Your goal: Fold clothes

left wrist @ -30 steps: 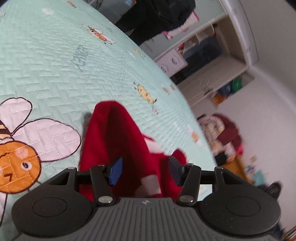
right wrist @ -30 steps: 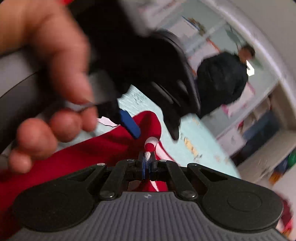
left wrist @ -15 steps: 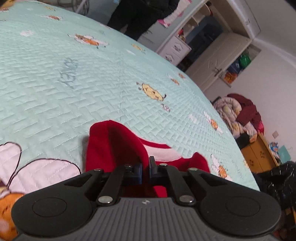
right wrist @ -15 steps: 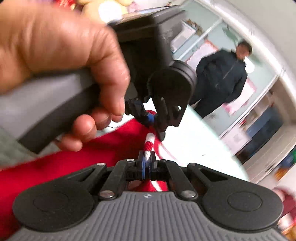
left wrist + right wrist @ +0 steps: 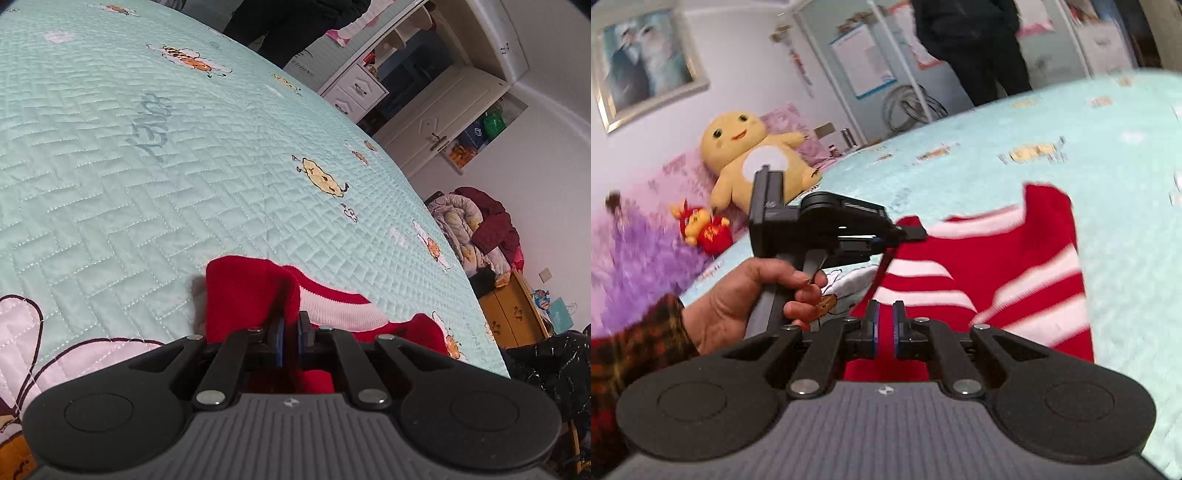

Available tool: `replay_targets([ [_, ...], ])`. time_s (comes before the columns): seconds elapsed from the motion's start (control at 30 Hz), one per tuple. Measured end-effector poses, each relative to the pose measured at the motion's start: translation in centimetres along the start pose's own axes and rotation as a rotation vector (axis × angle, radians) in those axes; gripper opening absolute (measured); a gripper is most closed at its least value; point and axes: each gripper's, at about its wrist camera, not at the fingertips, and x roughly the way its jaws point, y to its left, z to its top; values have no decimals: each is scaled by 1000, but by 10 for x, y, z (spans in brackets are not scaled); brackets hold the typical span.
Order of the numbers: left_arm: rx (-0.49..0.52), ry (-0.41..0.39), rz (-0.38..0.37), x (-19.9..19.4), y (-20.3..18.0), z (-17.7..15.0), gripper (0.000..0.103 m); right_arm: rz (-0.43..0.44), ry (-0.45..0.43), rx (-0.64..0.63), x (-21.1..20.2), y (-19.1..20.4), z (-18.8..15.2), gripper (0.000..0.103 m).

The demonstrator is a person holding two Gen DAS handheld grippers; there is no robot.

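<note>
A red garment with white stripes lies on the mint quilted bed cover. In the left wrist view the garment bulges up just ahead of the fingers. My left gripper is shut on a fold of the red fabric. My right gripper is shut on the near edge of the garment. In the right wrist view the left gripper shows from the side, held by a hand, pinching the garment's far left corner.
A yellow plush toy and a small red plush lie by purple pillows at the bed's head. A person in black stands past the bed. White cabinets and a pile of clothes stand beyond the bed's right edge.
My left gripper went from open to shut on the red fabric. My right gripper swung round with its hold on the garment, so the striped cloth and bed head now show.
</note>
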Motion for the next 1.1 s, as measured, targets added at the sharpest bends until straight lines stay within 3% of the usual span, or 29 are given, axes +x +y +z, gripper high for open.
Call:
replay_targets([
  [0.1,11,-4,9,5,-1,2,5,88,55,139,12,-6,9,7],
  [0.17,22,-2,20,11,-1,4,5,97,120,140,28,1,11,7],
  [0.23,29,1,24,16,0,5,5,57,212,105,46,10,11,16],
  [0.27,31,3,24,18,0,5,5,32,278,73,61,13,6,16],
  [0.37,3,-2,-6,17,10,5,9,35,285,25,65,22,3,16],
  [0.5,-174,-72,-108,1,36,5,9,35,277,-1,63,27,1,15],
  [0.6,-262,-121,-132,-13,47,6,9,22,268,-32,63,33,-1,15],
  [0.7,-292,-214,-142,-36,40,3,9,21,266,-35,68,33,-2,15],
  [0.8,-275,-252,-211,-52,21,-3,9,32,263,-17,73,29,-2,15],
  [0.97,-86,-115,-221,-40,-20,-33,10,35,256,-15,77,29,-2,15],
  [1.1,-122,-61,-131,-14,5,-49,5,35,249,-20,73,25,-6,15],
])
